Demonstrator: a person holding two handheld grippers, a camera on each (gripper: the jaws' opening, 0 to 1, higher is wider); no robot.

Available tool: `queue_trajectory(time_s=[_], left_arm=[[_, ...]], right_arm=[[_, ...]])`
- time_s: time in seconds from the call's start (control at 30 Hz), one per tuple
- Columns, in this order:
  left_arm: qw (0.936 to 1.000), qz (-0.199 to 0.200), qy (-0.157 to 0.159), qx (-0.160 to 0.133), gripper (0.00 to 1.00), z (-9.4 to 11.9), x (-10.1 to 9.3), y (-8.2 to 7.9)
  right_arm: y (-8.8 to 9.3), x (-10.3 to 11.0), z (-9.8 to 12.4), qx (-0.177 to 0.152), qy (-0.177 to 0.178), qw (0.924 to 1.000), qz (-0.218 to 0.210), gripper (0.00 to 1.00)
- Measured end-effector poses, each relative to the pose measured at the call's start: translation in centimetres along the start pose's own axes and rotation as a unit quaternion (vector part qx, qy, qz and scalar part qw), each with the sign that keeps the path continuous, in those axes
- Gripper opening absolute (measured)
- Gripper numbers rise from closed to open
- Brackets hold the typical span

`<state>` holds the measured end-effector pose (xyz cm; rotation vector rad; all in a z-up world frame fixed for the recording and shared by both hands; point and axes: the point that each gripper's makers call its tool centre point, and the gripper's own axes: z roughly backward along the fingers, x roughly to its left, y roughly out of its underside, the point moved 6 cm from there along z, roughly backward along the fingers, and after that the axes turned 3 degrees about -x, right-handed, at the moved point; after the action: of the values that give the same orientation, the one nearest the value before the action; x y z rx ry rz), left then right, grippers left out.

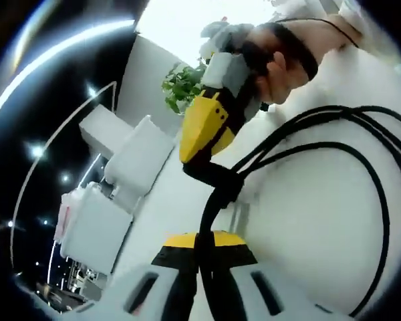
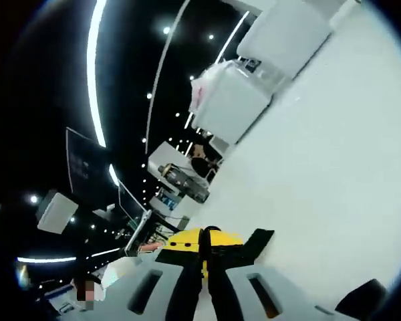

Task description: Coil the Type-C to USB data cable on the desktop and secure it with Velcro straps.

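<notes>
In the left gripper view the black data cable (image 1: 361,174) sweeps in several loops over the white desktop (image 1: 321,234). Its strands gather into one bundle (image 1: 210,221) that runs down between my left gripper's (image 1: 204,249) yellow-tipped jaws, which are shut on it. A black Velcro strap (image 1: 228,184) wraps the bundle just above. The right gripper (image 1: 206,167) reaches in from above, its tips at the strap. In the right gripper view my right gripper (image 2: 204,246) is shut, and a flat black strap end (image 2: 256,242) sticks out beside its tips.
White boxes (image 1: 137,160) and a clear-fronted bin (image 1: 93,224) stand along the desk's edge, seen again as white boxes (image 2: 237,97). A green plant (image 1: 182,87) stands behind them. A person's head (image 1: 281,50) leans over the desk. A dark object (image 2: 364,297) lies nearby.
</notes>
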<state>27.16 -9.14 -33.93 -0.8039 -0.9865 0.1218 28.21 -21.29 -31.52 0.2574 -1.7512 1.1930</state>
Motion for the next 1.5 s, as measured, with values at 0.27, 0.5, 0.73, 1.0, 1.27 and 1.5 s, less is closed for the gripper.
queue_trajectory(time_s=[0.27,0.5,0.73,1.0,1.27,1.5], left_arm=[[0.9945,0.102,-0.008,-0.021,0.07,0.8,1.5,0.0],[0.9983,0.047,-0.017,-0.031,0.07,0.9,1.2,-0.7],[0.9549,0.252,0.08,-0.134,0.07,2.0,1.5,-2.6],[0.878,0.413,0.149,-0.191,0.07,2.7,2.4,-2.3],[0.7773,0.561,0.191,-0.21,0.07,2.7,3.3,-1.5],[0.8275,0.502,0.171,-0.183,0.07,2.2,2.7,-1.0]], right_arm=[[-2.0,5.2,0.7,-0.044,-0.126,0.9846,0.112,0.02],[-3.5,7.5,2.3,-0.101,-0.147,0.9567,0.23,0.01],[-4.0,6.5,1.9,-0.081,-0.123,0.9402,0.307,0.01],[-3.9,3.3,0.9,-0.032,-0.076,0.9317,0.354,0.01],[-1.6,0.4,-0.1,0.045,-0.031,0.9289,0.366,0.01],[-1.4,-0.8,-0.2,0.061,-0.026,0.9482,0.311,0.01]])
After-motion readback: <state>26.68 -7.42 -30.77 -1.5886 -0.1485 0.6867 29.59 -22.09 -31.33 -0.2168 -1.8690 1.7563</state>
